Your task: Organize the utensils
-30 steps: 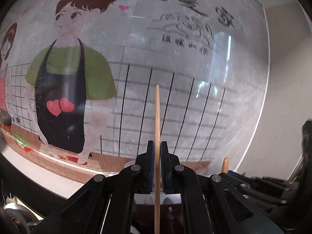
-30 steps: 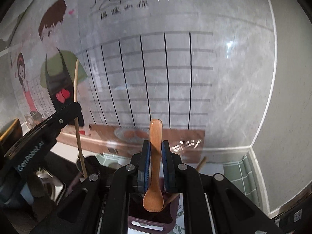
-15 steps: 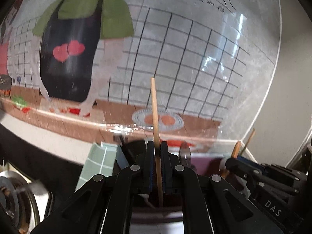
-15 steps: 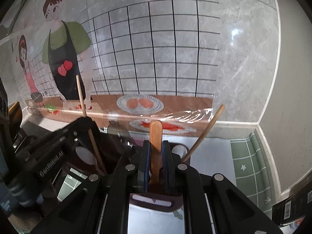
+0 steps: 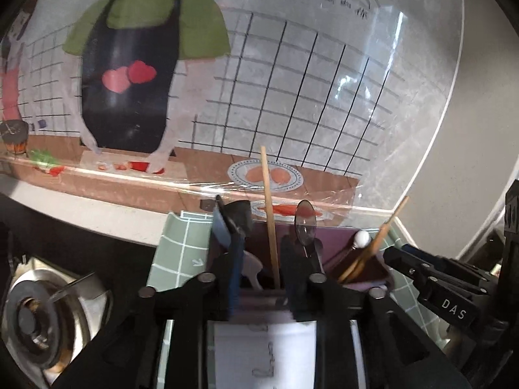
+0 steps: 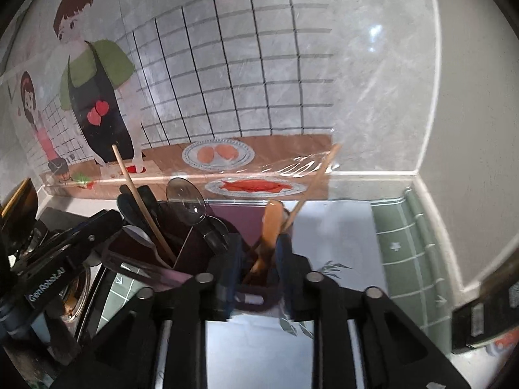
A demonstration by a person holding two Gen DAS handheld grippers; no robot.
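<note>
Two claws are in view, one per hand. The left claw [image 5: 271,259] stands with its jaws wide apart; a single wooden chopstick [image 5: 270,214] rises between them without touching either pad. The right claw [image 6: 258,253] also stands wide; the wooden spoon [image 6: 271,227] sits in the gap between its jaws, and contact with the pads cannot be determined because of motion blur.

Item count in the purple utensil holder [image 5: 337,243]:
- Chopsticks: two. One stands in the left compartment, the second chopstick [image 5: 387,227] in the right compartment.
- Wooden spoon: one, in the right compartment.
- Clear plastic spoon [image 5: 305,222]: one, bowl end up.
- Dark-handled utensils [image 5: 232,223]: at least two at the left side; exact number cannot be determined.
- White round-tipped item [image 5: 361,237]: one, near the right compartment.

Orientation: the chopstick between the left jaws stands nearly upright, long axis vertical, leaning slightly left at the top, lower end inside the holder. The second chopstick leans up and to the right. The wooden spoon stands handle-up, its lower end down in the compartment.

View differences: the left wrist view shows a gas burner [image 5: 35,317] at lower left and the right claw's body at the right edge. The right wrist view shows the left claw's body at the left edge, the green tiled mat [image 6: 405,243] on the desk [image 6: 340,223] to the right, and a cartoon wall sticker [image 6: 94,74] with both figures complete.
</note>
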